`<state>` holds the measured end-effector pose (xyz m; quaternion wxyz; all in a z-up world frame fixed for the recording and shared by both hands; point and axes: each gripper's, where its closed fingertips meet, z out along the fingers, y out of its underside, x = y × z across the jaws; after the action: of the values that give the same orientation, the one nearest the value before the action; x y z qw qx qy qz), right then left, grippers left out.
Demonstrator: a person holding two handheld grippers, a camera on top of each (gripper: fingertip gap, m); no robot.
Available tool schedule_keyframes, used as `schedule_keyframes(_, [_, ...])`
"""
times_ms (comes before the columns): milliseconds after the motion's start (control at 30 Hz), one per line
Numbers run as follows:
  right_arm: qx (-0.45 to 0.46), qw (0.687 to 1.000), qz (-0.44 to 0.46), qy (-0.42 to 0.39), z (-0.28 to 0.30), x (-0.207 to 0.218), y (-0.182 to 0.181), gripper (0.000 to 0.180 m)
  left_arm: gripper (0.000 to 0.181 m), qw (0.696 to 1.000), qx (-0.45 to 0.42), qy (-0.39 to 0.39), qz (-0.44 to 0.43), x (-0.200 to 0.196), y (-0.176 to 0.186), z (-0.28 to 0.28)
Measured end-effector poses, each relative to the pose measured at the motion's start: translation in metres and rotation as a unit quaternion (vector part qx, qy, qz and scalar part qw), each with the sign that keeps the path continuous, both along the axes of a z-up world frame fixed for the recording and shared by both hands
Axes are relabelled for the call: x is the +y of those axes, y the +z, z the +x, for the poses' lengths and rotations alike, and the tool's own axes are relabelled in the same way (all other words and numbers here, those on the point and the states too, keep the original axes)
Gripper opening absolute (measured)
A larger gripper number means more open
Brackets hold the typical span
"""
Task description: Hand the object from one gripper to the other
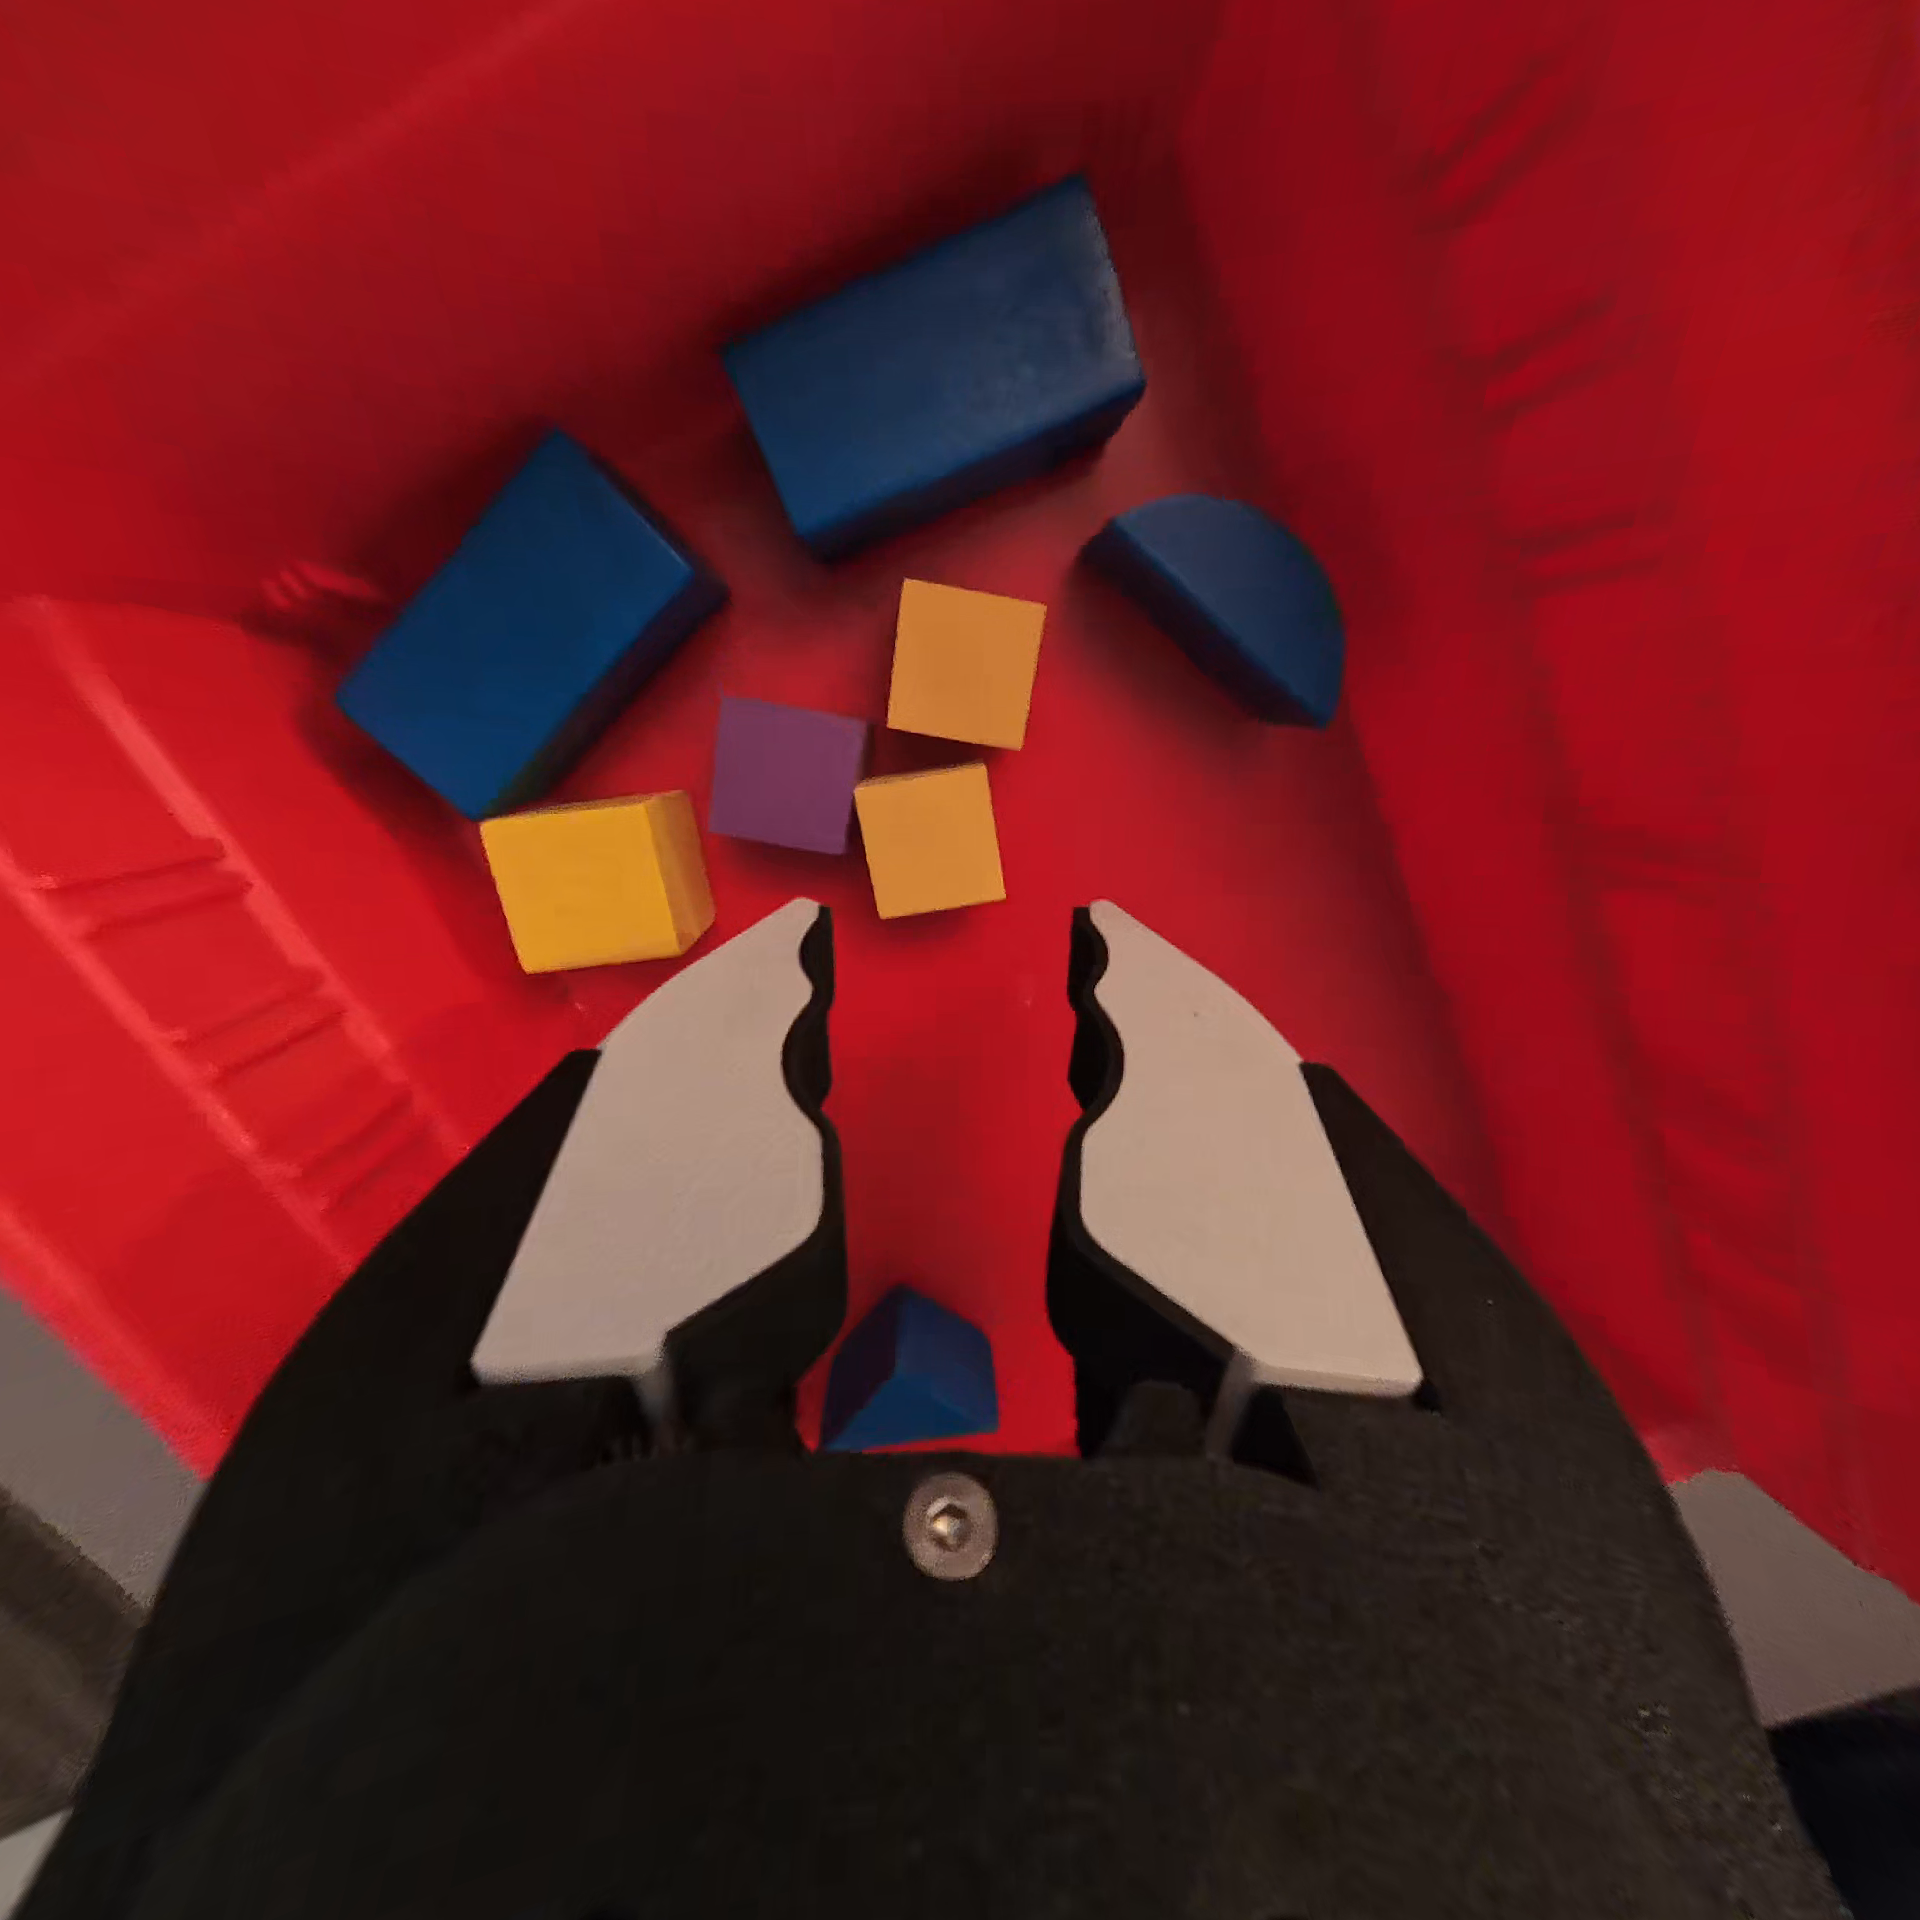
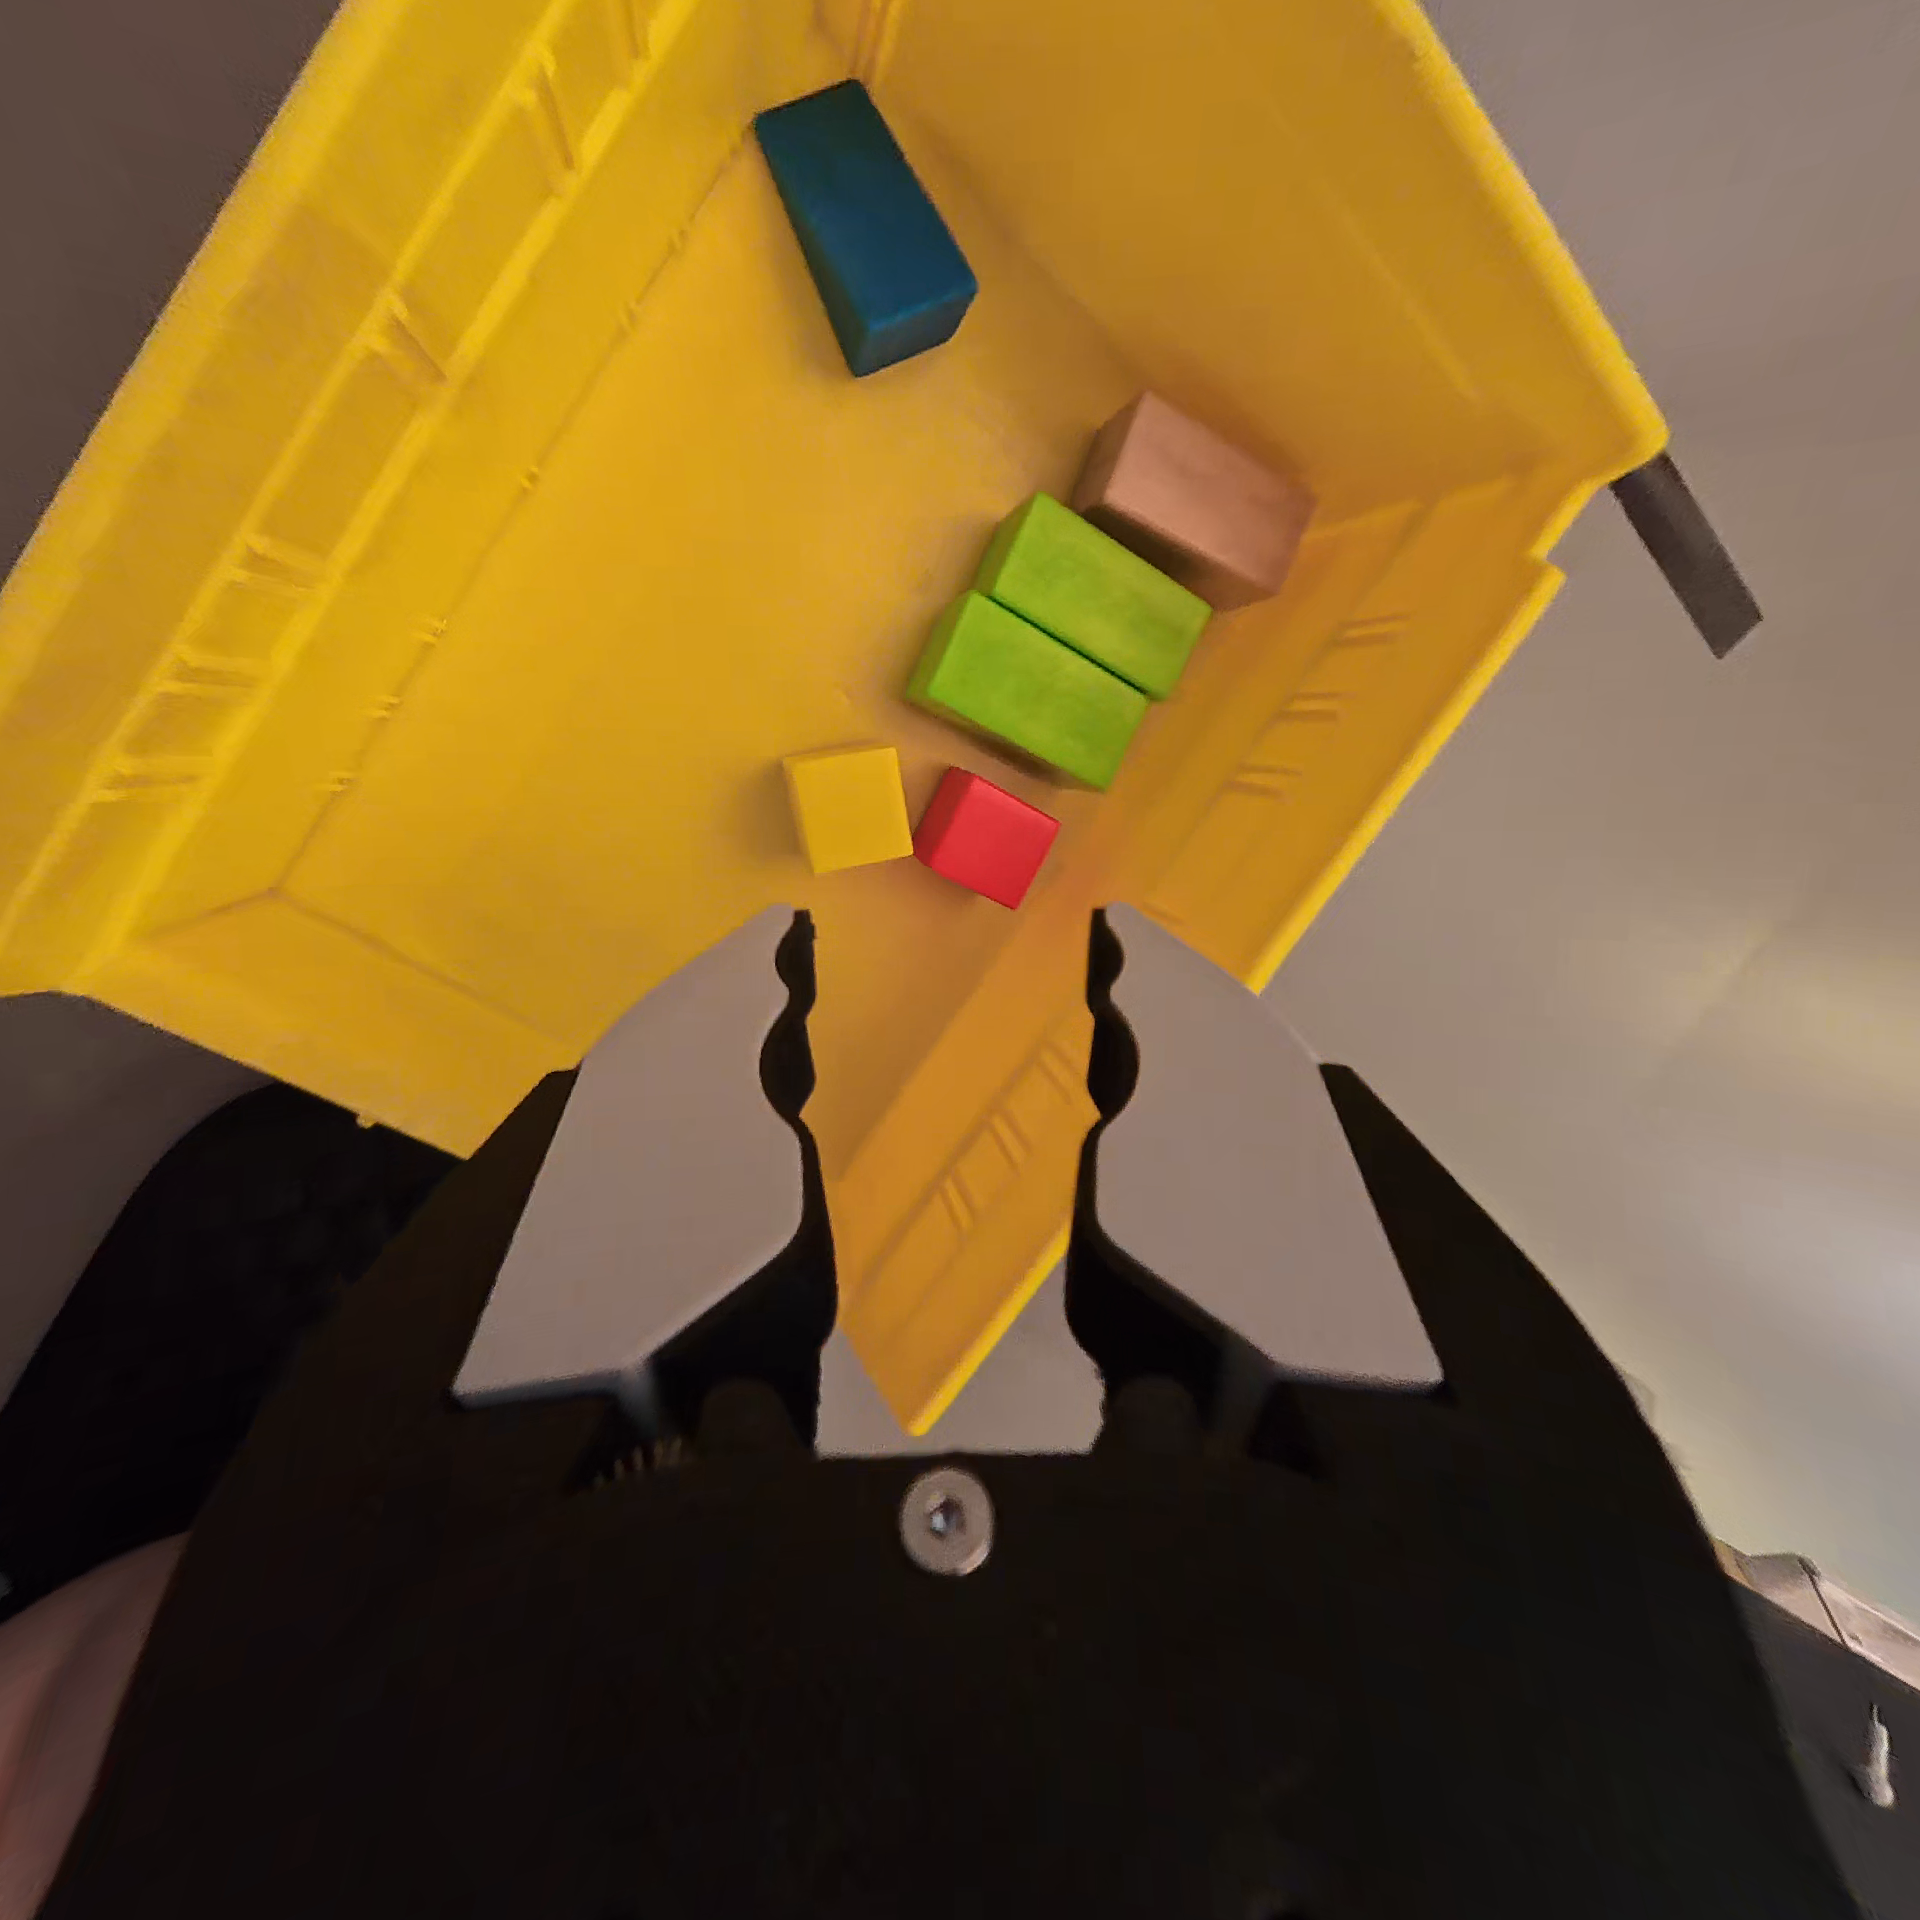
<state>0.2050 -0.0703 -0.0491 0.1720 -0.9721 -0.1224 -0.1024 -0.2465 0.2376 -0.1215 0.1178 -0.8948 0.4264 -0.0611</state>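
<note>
Zero handover progress — left gripper [image 1: 951, 914] gaped empty above the red bin's [image 1: 1558, 727] blocks, right gripper [image 2: 951, 914] likewise over the yellow bin [image 2: 416, 520]; pick, transfer remained.

Left gripper [image 1: 951, 914]: matte black body filling the lower frame; two pale grey faceted fingers [image 1: 686, 1143] with black scalloped inner edges; one silver hex-socket screw [image 1: 949, 1529] at lower centre.

Right gripper [image 2: 951, 914]: identical build, grey fingers [image 2: 655, 1174], silver screw [image 2: 945, 1525] at lower centre.
</note>
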Motion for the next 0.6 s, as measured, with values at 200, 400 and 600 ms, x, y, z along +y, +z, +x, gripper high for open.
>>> schedule_keyframes(200, [-0.011, 1.0, -0.001, 0.007, -0.001, -0.002, 0.002, 0.052, 0.045, 1.0, 0.018, 0.022, -0.01, 0.005, -0.018, 0.002])
schedule_keyframes(400, [-0.025, 0.999, 0.014, 0.013, -0.001, 0.003, 0.008, 0.052, 0.028, 0.999, 0.035, 0.035, -0.008, 0.012, -0.028, 0.0])
schedule_keyframes(600, [-0.067, 0.991, 0.113, 0.034, -0.004, 0.027, 0.043, 0.052, 0.027, 0.999, -0.024, 0.018, -0.02, -0.002, 0.007, -0.001])
